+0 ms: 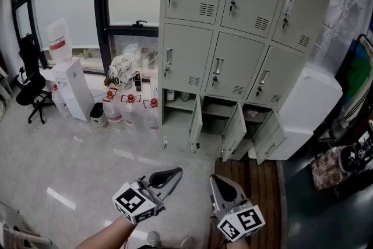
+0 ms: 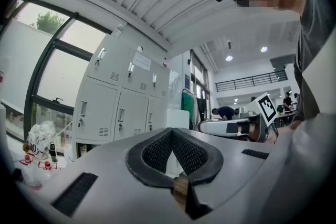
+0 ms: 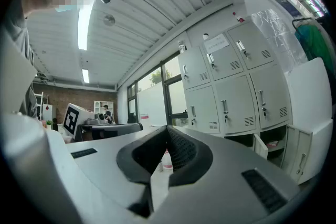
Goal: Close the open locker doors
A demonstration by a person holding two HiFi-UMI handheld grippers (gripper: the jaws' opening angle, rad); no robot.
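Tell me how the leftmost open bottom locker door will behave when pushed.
The leftmost open door looks like thin sheet metal, so it probably swings lightly as one rigid panel. Standing wide ajar on side hinges, it may bounce back unlatched.

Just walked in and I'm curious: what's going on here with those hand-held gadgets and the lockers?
A person stands facing the lockers with a gripper in each hand. The left gripper and right gripper are both shut, hold nothing, and are well short of the lockers. The three bottom doors stand open and the upper ones are closed. Neither gripper touches a door, so the closing has not begun.
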